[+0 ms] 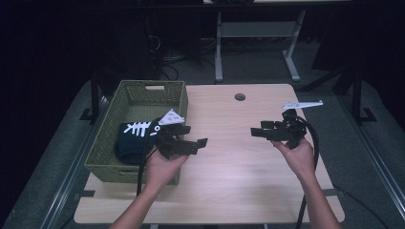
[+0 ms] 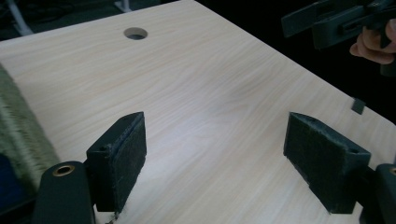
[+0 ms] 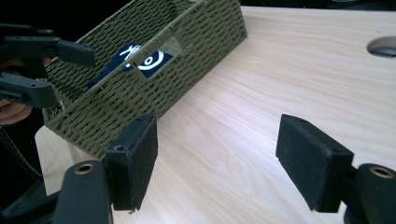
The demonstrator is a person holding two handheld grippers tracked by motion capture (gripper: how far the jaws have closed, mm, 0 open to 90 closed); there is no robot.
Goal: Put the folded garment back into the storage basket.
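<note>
Left gripper (image 1: 193, 136) is the one that matters, and its jaws are spread wide with nothing between them, just bare table (image 2: 201, 98) showing through the gap in its own view. Right gripper (image 1: 260, 132) is the same story: wide apart, nothing pinched, hanging over the wood well off to the other side.

The thing being worked on looks like the dark cloth with the white fishbone print (image 1: 136, 130), and it's lying inside the green woven basket (image 1: 143, 93). From the left claw that's behind and off to its outer side, since the jaws point toward the middle of the table, away from the basket. The hand sits right at the basket's near corner, so it's by far the closer one. From the right gripper the basket is straight across the table, with the cloth peeking through the handle slot (image 3: 154, 58).

The cloth's long axis seems to run along the length of the basket, print end toward the near wall.

My guess is the left claw has to swing back around and come down over the rim, not through the side.
</note>
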